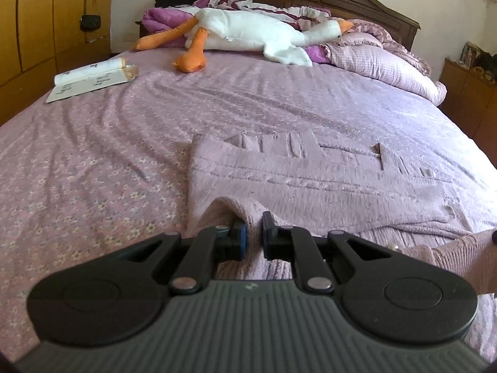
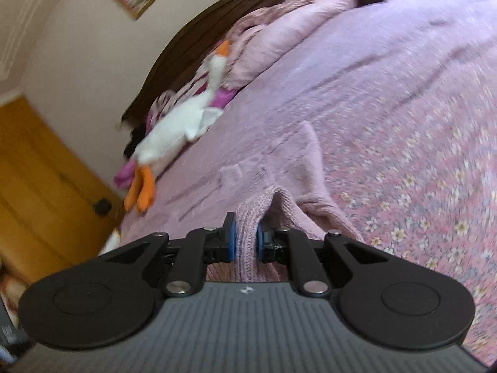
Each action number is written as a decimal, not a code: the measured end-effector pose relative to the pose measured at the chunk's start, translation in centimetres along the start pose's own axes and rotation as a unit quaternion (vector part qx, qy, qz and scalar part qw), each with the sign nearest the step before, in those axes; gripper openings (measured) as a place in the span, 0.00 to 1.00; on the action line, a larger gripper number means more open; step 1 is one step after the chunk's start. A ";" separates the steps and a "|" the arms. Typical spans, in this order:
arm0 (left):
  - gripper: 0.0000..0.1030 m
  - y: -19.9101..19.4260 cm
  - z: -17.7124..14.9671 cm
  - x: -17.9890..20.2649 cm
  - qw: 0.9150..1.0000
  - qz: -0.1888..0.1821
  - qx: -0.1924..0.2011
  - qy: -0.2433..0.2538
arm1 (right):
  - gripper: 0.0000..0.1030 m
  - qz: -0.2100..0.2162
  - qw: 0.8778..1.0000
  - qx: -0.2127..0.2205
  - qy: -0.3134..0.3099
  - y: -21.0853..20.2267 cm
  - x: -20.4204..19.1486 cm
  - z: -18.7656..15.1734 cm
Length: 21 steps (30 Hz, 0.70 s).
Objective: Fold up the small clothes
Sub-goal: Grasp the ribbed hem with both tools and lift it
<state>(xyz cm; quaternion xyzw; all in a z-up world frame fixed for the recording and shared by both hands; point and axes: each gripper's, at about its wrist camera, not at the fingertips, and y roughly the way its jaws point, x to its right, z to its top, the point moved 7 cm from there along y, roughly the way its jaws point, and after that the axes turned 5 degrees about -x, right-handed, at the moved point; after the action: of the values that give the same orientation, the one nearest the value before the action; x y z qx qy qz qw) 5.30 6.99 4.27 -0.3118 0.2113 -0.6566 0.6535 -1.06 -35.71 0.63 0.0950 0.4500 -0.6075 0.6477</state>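
A pale pink knitted garment lies spread on the floral purple bed sheet. My left gripper is shut on a raised fold of the garment's near edge, the knit pinched between its blue pads. In the right wrist view, which is tilted and blurred, my right gripper is shut on a ribbed edge of the same garment, which rises in a ridge between the pads. The rest of the cloth trails away over the sheet.
A white plush goose with orange feet lies across the head of the bed by a heap of purple bedding. An open book rests at the bed's left edge. A wooden wardrobe stands left, a low cabinet right.
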 end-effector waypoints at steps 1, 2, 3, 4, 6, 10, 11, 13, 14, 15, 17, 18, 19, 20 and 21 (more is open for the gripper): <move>0.12 0.3 0.0 0.1 1.000 -0.003 -0.001 0.000 | 0.14 -0.001 1.000 0.004 0.004 0.3 0.2 0.0; 0.12 0.7 -0.1 0.1 1.000 -0.007 -0.002 0.000 | 0.14 -0.005 1.000 0.005 0.003 0.7 0.4 0.0; 0.12 1.1 -0.2 0.1 1.000 -0.011 -0.004 -0.002 | 0.14 -0.010 1.000 0.005 0.000 1.2 0.5 -0.1; 0.12 1.7 -0.3 -0.1 1.000 -0.014 -0.008 -0.005 | 0.14 -0.015 1.000 0.004 -0.004 1.7 0.6 -0.1; 0.12 2.9 -0.6 -0.6 1.000 -0.009 -0.023 -0.013 | 0.14 -0.030 1.000 0.000 -0.010 2.6 1.0 -0.3; 0.12 4.8 -1.2 -1.5 0.998 -0.015 -0.047 -0.046 | 0.14 -0.057 0.998 -0.014 -0.015 4.2 2.4 -1.1; 0.13 4.9 -1.3 -1.5 0.998 -0.015 -0.048 -0.047 | 0.14 -0.062 0.998 -0.016 -0.018 4.6 2.7 -1.4; 0.13 5.1 -1.4 -1.3 0.998 -0.011 -0.045 -0.035 | 0.14 -0.067 0.997 -0.015 -0.027 4.8 3.0 -1.8; 0.14 5.0 -1.6 -1.1 0.999 -0.007 -0.043 -0.027 | 0.14 -0.070 0.997 -0.013 -0.035 5.0 2.9 -1.9; 0.14 5.0 -1.7 -0.9 0.999 -0.004 -0.041 -0.016 | 0.14 -0.073 0.996 -0.013 -0.039 5.0 2.9 -2.1; 0.14 4.8 -1.7 -0.7 0.999 0.000 -0.037 -0.004 | 0.14 -0.076 0.996 -0.011 -0.045 5.2 2.8 -2.2; 0.15 4.8 -1.8 -0.7 0.999 0.000 -0.037 -0.002 | 0.14 -0.077 0.996 -0.011 -0.046 5.2 2.8 -2.2; 0.15 4.6 -1.8 -0.6 0.999 -0.002 -0.040 0.001 | 0.14 -0.077 0.996 -0.011 -0.046 5.2 2.7 -2.3; 0.16 4.5 -1.8 -0.6 0.999 -0.004 -0.042 0.003 | 0.14 -0.076 0.996 -0.013 -0.045 5.3 2.7 -2.3; 0.17 4.3 -1.8 -0.6 0.999 -0.008 -0.045 0.004 | 0.15 -0.075 0.996 -0.016 -0.043 5.3 2.7 -2.2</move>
<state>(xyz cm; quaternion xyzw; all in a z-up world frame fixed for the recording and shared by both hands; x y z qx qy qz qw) 7.17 7.07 -0.07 -0.3398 0.2407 -0.6530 0.6326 2.10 -34.83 -4.75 0.0247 0.4370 -0.6507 0.6206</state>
